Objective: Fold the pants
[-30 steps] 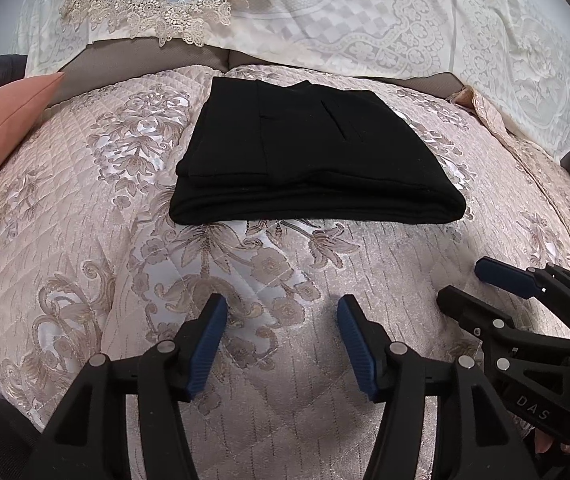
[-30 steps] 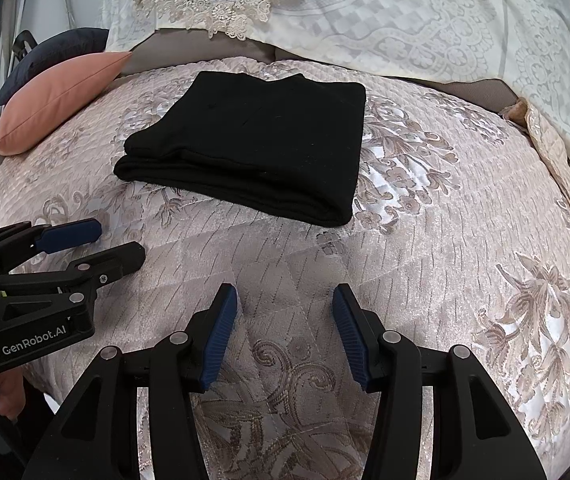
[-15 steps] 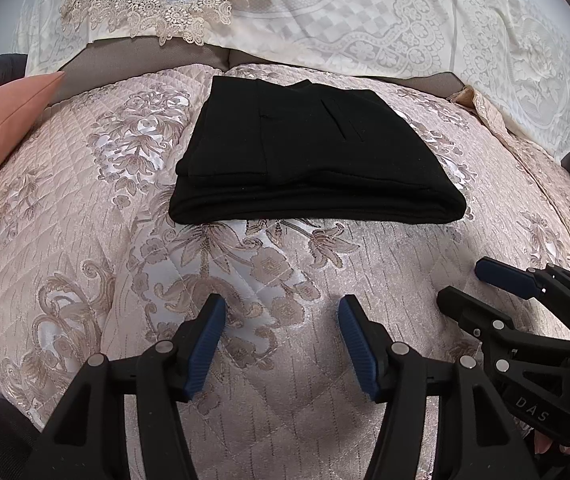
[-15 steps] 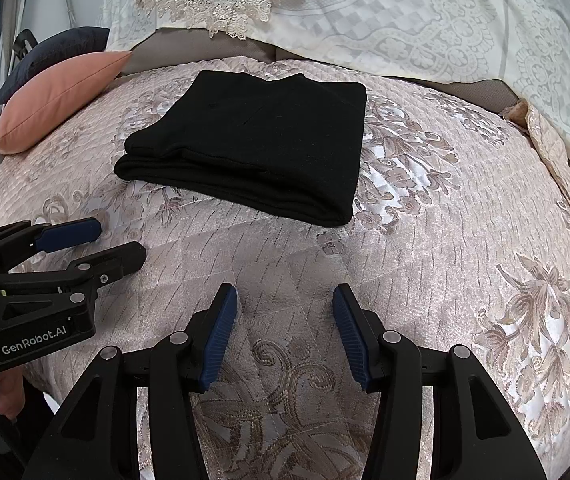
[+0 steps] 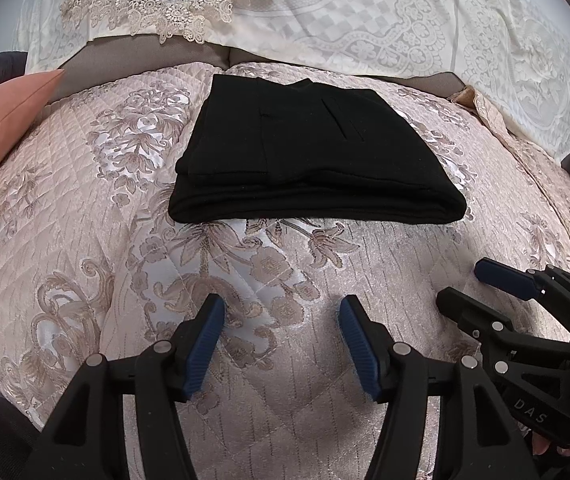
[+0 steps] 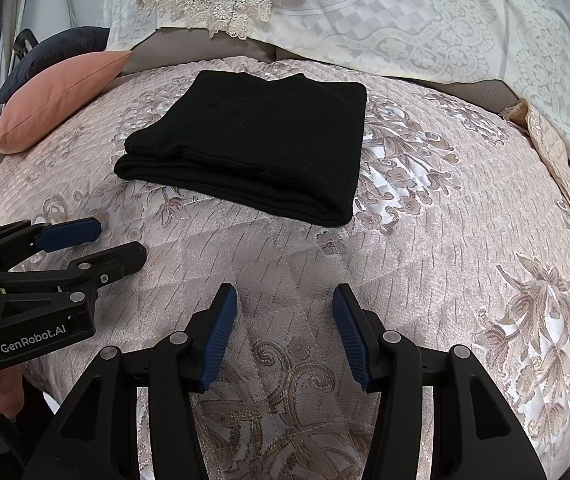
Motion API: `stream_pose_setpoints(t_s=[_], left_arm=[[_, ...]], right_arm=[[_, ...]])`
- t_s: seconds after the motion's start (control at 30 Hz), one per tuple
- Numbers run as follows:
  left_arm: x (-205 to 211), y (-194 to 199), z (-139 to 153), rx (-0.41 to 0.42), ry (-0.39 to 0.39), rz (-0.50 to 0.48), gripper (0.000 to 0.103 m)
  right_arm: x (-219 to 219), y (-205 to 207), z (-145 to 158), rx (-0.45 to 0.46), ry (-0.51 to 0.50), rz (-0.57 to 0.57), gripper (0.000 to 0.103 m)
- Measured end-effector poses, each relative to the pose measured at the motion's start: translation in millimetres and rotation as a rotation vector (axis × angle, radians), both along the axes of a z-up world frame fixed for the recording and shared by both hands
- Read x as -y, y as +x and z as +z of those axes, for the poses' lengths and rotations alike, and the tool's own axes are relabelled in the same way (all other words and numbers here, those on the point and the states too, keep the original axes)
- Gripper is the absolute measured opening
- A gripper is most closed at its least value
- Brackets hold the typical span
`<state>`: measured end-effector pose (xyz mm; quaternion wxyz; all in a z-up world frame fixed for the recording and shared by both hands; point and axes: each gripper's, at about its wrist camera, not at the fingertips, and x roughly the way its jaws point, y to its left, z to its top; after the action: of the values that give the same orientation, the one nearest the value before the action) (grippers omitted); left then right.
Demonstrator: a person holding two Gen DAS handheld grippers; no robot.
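Left gripper (image 5: pixel 281 312) held low over the near part of the quilted bedspread (image 5: pixel 65 240), tilted steeply down toward the cloth. Jaws set wide apart, blue pads (image 5: pixel 204 344) facing each other, only brocade flowers between them, nothing clamped. Seen from the right wrist view as a black frame (image 6: pixel 119 242) entering from the left edge, one blue-tipped finger above one black one, a fingertip of the person's hand (image 6: pixel 5 394) just visible beneath its body.

Right gripper (image 6: pixel 285 312) alongside, pitched down somewhat less steeply, jaws parted at a moderate width and likewise empty, bare quilt showing through the gap. From the left wrist view, at the right edge (image 5: pixel 459 286), fingers aimed inward toward the middle of the bed. Well apart from the garment, both of them.

Black pants (image 5: pixel 313 160) lying farther up the bedspread, beyond both grippers, touched by neither. Folded into a compact, roughly rectangular stack of several layers, thick rounded fold along the near edge, top layer flat and smooth. Faint seam lines on the upper face, possibly a pocket slit, hard to make out on the dark fabric. Right corner (image 6: pixel 333 212) neat and square; left end stepped, the upper layers set slightly back from the lower one.

Salmon cushion (image 6: pixel 61 96) off to the left, lace-trimmed cover (image 5: pixel 325 12) behind.
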<state>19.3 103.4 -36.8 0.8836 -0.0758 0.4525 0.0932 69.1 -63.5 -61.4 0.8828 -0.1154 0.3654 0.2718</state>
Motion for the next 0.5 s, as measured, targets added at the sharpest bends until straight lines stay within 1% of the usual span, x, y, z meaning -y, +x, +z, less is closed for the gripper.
stream_pose_setpoints(t_s=[0.13, 0.5], left_arm=[[0.5, 0.7, -0.1, -0.001, -0.003, -0.002, 0.066], [-0.3, 1.2, -0.2, -0.003, -0.007, -0.002, 0.066]], right_arm=[[-0.1, 0.0, -0.1, 0.001, -0.001, 0.0, 0.051], [-0.6, -0.4, -0.3, 0.001, -0.001, -0.002, 0.051]])
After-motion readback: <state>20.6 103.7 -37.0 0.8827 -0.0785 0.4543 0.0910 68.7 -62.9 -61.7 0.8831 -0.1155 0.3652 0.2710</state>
